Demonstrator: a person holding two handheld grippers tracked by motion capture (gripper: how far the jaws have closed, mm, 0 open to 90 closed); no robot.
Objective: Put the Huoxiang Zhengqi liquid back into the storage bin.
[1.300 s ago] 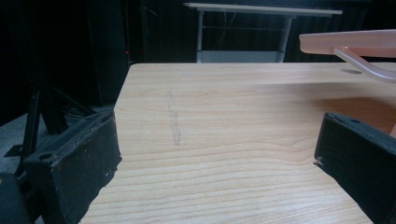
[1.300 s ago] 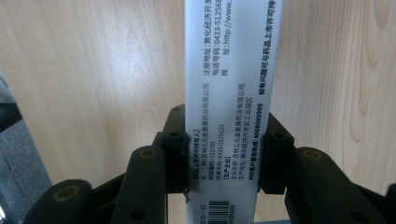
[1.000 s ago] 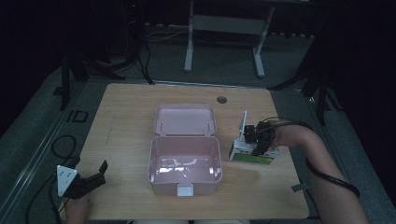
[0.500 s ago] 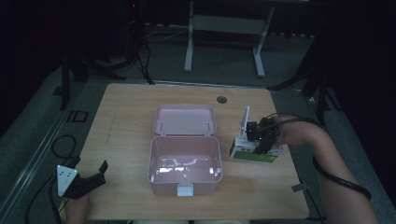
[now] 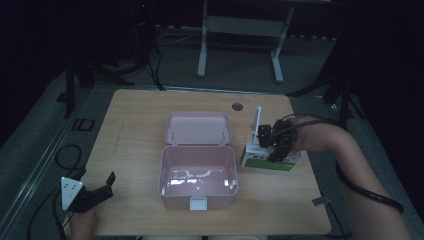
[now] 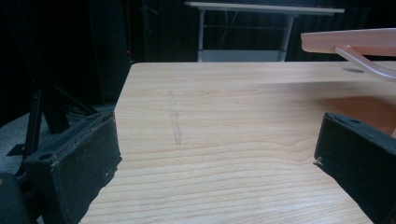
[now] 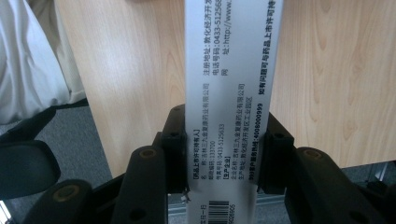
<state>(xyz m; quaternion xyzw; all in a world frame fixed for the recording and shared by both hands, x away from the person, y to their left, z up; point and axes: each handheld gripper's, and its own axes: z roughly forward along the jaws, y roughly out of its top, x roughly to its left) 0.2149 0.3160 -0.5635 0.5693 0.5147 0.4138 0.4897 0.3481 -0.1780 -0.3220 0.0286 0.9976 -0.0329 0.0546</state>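
Gripping white-and-green box [image 5: 270,161] between right gripper [image 5: 276,145] jaws, beside pink case [image 5: 198,175]

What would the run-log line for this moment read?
right gripper: shut on carton | left gripper: open, idle | pink box: open

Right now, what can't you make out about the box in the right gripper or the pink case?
- High view: right gripper covers the middle of the white-and-green box; print too small.
- Right gripper view: box cut off by top and bottom edges.
- Left gripper view: pink case cut off at the right edge.
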